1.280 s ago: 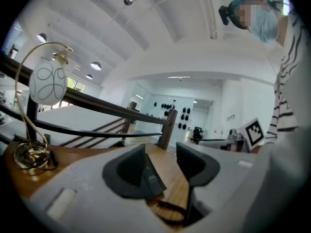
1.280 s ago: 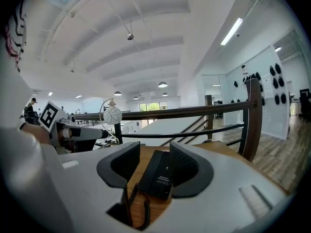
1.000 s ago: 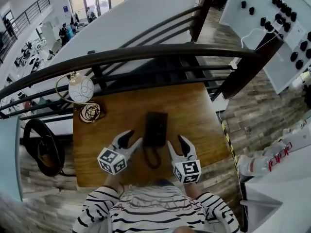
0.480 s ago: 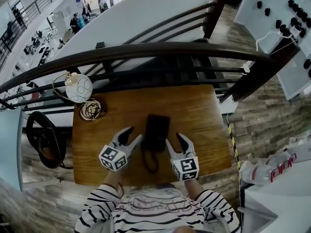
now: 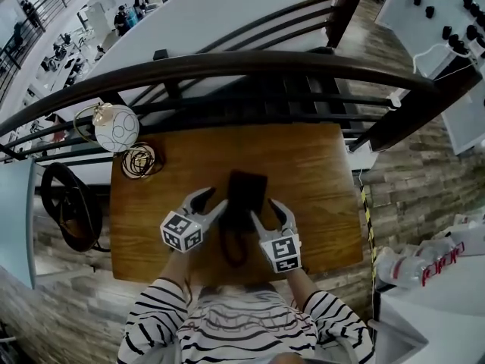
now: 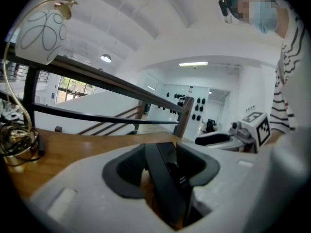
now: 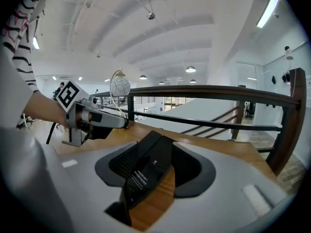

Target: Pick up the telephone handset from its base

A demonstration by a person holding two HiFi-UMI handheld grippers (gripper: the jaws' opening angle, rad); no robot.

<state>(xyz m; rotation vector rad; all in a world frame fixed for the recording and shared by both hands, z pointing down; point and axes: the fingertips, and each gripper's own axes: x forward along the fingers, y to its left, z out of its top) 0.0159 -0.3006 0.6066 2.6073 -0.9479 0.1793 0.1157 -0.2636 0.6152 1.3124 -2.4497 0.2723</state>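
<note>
Wooden desk (image 5: 318,173) set against a dark railing (image 5: 227,63) on an upper floor, seen from above. At the desk's middle lies the black telephone (image 5: 247,197), handset and base reading as one dark block. Its cord (image 5: 233,247) loops toward the near edge. The left gripper (image 5: 210,201) stands just left of the telephone and the right gripper (image 5: 270,213) just right of it, both pointing toward the far side. The fingers of both are released: each gripper view shows the telephone in the gap between them, with no pad pressing on it. The right fingers have just been opening. A white globe lamp (image 5: 115,127) and a coiled cable (image 5: 140,160) occupy the far left corner.
</note>
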